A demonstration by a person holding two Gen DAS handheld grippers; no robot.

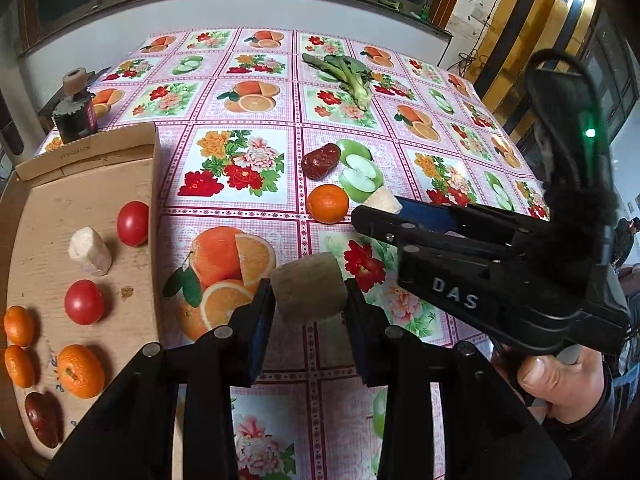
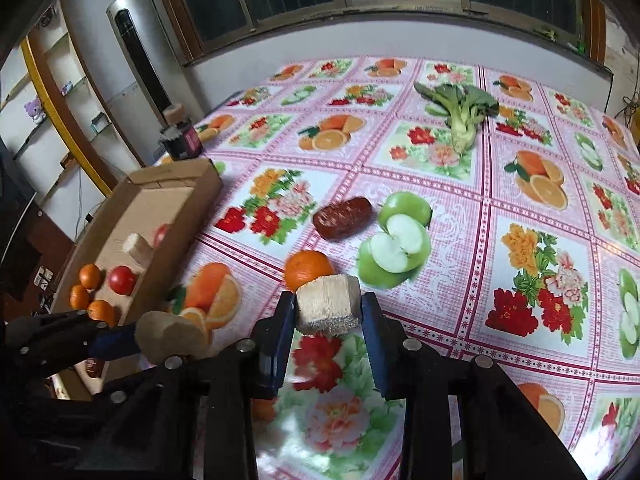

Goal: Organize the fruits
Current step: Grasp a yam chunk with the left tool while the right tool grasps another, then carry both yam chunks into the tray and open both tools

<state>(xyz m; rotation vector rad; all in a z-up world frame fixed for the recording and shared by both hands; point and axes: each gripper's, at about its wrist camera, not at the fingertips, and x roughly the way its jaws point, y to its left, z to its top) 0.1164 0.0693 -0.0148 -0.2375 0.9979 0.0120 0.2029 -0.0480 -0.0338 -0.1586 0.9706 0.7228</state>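
My left gripper (image 1: 309,300) is shut on a pale sugarcane piece (image 1: 308,286) held above the tablecloth, right of the cardboard tray (image 1: 154,216). My right gripper (image 2: 329,309) is shut on another pale sugarcane piece (image 2: 328,304); it also shows in the left wrist view (image 1: 382,200). An orange (image 1: 327,204) and a dark red date (image 1: 320,160) lie on the cloth just beyond. The tray holds two tomatoes (image 1: 133,223), a sugarcane piece (image 1: 90,251), three oranges (image 1: 80,370) and a date (image 1: 43,419).
A leafy green vegetable (image 1: 344,74) lies at the far middle of the table. A dark jar with a cork top (image 1: 74,110) stands behind the tray at the table's left edge. The fruit-print tablecloth (image 1: 236,168) covers the table.
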